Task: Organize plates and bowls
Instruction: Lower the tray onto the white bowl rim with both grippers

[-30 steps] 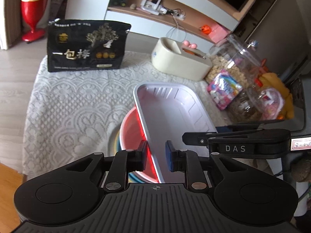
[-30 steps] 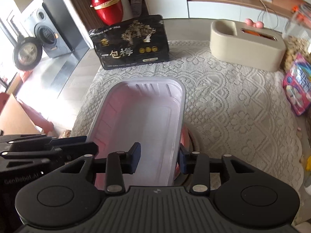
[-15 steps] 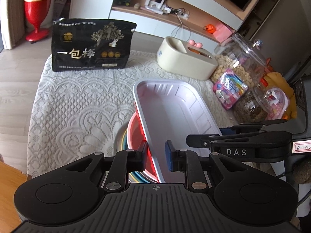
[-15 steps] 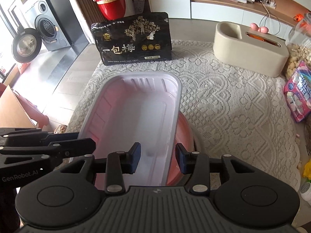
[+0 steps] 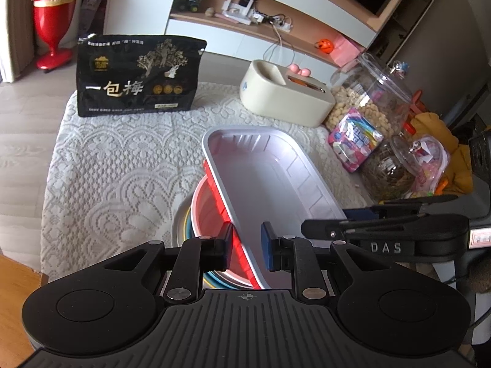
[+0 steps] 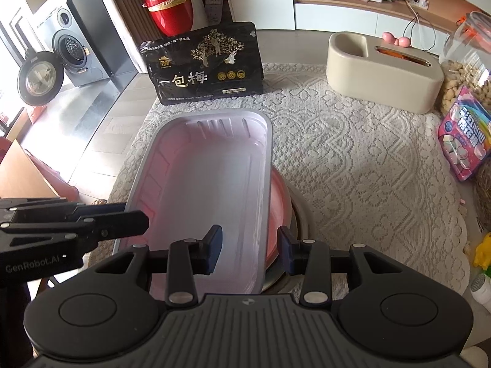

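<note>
While the left gripper point(image 5: 247, 247) and right gripper point(image 6: 248, 250) each clamp one long side, the white tray point(image 5: 270, 184) sits over the red bowl point(image 5: 207, 214).

A home living room is indicated by a white lace-covered bench point(image 6: 353, 165), a silver front-loading washing machine point(image 6: 72, 52) and clear plastic snack jars point(image 5: 373, 98).

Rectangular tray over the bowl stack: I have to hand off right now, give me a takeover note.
Left tongs: shut on the rectangular tray, gripping its left rim.
Right tongs: straddle the tray's right rim; grip cannot be confirmed.
Tray is tilted over the red bowl, which sits nested on the plates on the lace tablecloth.
Done: bowl stacked on the plates; tray brought over them.
Left: lower the tray onto the stack, level it, open both tongs.
</note>
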`<state>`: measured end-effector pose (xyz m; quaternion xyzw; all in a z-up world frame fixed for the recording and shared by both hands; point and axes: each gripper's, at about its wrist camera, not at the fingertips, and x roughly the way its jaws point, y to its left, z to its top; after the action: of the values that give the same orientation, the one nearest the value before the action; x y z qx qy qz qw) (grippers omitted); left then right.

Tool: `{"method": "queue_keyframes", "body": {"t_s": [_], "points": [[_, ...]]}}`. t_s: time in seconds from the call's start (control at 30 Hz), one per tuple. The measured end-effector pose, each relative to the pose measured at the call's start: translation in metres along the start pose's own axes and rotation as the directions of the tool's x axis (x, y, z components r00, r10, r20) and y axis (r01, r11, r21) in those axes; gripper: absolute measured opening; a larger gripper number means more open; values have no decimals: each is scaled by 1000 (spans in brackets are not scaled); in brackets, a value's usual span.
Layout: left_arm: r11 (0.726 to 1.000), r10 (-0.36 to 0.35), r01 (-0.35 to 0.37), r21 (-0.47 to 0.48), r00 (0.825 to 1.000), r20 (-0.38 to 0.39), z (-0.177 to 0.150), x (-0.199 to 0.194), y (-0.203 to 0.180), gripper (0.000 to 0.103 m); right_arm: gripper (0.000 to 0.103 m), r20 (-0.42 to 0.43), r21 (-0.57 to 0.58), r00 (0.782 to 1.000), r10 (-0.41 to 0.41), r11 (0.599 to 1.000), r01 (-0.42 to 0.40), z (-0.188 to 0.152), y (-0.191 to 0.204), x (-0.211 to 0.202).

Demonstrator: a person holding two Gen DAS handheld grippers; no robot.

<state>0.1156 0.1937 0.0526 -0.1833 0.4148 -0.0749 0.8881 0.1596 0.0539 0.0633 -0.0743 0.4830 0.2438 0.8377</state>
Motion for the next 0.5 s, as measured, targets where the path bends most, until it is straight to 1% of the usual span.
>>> {"method": "queue_keyframes", "body": {"t_s": [0.3,0.5], "points": [[1000,12,-11,-28,1000,6,2,-8,6,22,39,-12,-50,1000,-6,999,5,-10,21,-6],[1000,6,-6,-25,1000,7,1,-8,4,22,39,0,-39,1000,-18,999,18,-9,20,-10]]}}
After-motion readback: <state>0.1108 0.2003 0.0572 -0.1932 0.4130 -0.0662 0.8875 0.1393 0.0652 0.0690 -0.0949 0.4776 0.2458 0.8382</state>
